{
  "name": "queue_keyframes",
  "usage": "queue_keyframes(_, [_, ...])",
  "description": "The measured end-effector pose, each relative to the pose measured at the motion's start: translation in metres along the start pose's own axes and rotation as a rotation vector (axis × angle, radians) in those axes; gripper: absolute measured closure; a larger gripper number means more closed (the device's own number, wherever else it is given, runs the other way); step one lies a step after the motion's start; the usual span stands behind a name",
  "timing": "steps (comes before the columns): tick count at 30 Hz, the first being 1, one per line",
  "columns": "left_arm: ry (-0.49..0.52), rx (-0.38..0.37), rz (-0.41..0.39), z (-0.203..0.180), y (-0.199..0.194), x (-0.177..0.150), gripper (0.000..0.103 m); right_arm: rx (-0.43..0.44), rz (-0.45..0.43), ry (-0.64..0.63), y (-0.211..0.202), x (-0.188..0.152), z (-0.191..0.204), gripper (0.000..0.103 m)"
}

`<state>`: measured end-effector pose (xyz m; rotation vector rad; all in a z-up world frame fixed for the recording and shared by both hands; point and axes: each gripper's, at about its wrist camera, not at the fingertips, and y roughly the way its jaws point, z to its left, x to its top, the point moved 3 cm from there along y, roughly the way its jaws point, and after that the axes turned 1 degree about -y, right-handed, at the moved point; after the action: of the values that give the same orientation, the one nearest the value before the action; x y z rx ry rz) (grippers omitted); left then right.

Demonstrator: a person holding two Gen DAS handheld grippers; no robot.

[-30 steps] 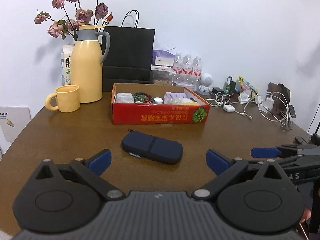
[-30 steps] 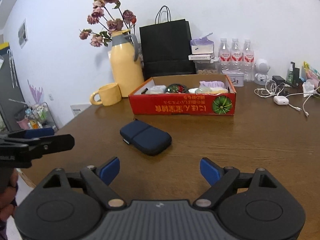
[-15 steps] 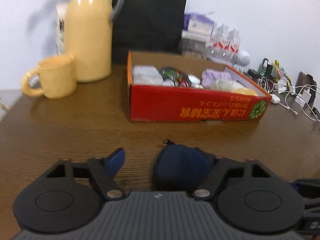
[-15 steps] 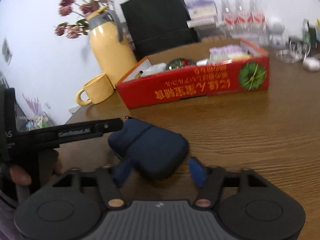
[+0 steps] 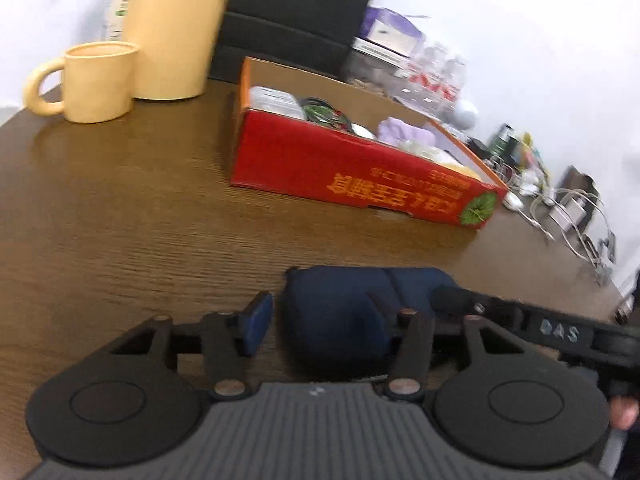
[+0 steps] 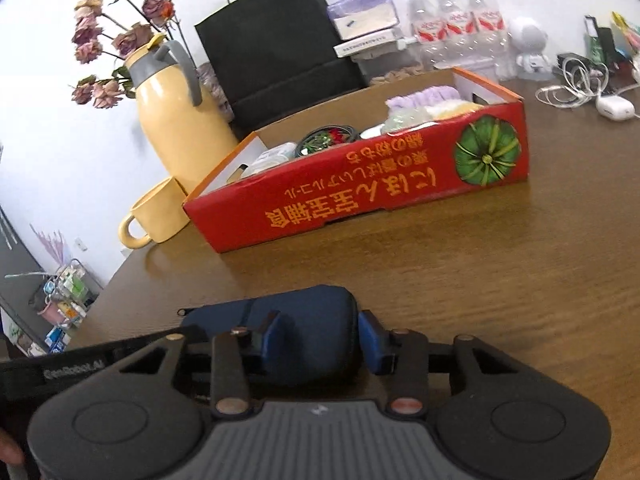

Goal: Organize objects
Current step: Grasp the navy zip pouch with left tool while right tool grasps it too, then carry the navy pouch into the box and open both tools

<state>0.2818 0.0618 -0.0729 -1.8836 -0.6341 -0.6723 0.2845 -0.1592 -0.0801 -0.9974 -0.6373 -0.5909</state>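
Note:
A navy zip case (image 5: 340,292) lies on the wooden table (image 5: 120,220), in front of a red cardboard box (image 5: 352,164) holding several small items. My left gripper (image 5: 318,314) straddles the case's left end with its jaws closing. Its left pad (image 5: 256,324) stands a sliver off the case. In the right wrist view my right gripper (image 6: 323,334) is closing on the other end of the case (image 6: 312,308), and its pads (image 6: 372,344) touch the fabric. Each view shows a black finger of the other gripper beside the case. The red box (image 6: 360,196) stands just beyond.
A yellow mug (image 5: 100,80) and a yellow jug (image 5: 176,28) stand at the back left, with dried flowers (image 6: 104,40) behind the jug. A black paper bag (image 6: 276,40), water bottles (image 6: 452,20) and tangled cables (image 6: 572,84) line the back and right.
Both grippers came forward and down onto the navy case, one from each side. Their jaws went from wide open to narrow around its ends. Both views have rolled.

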Motion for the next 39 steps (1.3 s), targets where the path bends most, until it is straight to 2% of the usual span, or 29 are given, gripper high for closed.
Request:
queue_keyframes(6, [-0.03, 0.07, 0.012, -0.015, -0.025, -0.016, 0.07, 0.002, 0.028, 0.025, -0.015, -0.005, 0.002, 0.074])
queue_keyframes(12, [-0.051, 0.026, -0.022, -0.038, -0.077, -0.056, 0.072, 0.024, 0.003, 0.054, -0.081, -0.037, 0.004, 0.074])
queue_keyframes(15, [-0.038, 0.012, -0.027, -0.052, -0.093, -0.069, 0.072, 0.005, -0.015, 0.024, -0.111, -0.051, 0.009, 0.074])
queue_keyframes(20, [-0.003, -0.015, -0.064, -0.073, -0.11, -0.072, 0.072, -0.011, -0.077, -0.035, -0.149, -0.052, 0.014, 0.074])
queue_keyframes(25, [0.016, -0.017, -0.085, -0.083, -0.117, -0.069, 0.073, -0.008, -0.107, -0.046, -0.164, -0.048, 0.014, 0.074])
queue_keyframes(29, [0.076, -0.027, -0.162, -0.089, -0.121, -0.033, 0.074, 0.001, -0.139, -0.085, -0.166, -0.023, 0.018, 0.074])
queue_keyframes(33, [0.145, -0.045, -0.266, -0.096, -0.112, 0.039, 0.074, 0.021, -0.218, -0.167, -0.159, 0.037, 0.03, 0.074])
queue_keyframes(36, [0.17, -0.043, -0.263, -0.095, -0.081, 0.095, 0.074, -0.01, -0.271, -0.228, -0.14, 0.093, 0.038, 0.074])
queue_keyframes(39, [0.135, -0.027, -0.199, -0.082, -0.039, 0.144, 0.074, -0.035, -0.241, -0.245, -0.101, 0.145, 0.037, 0.074])
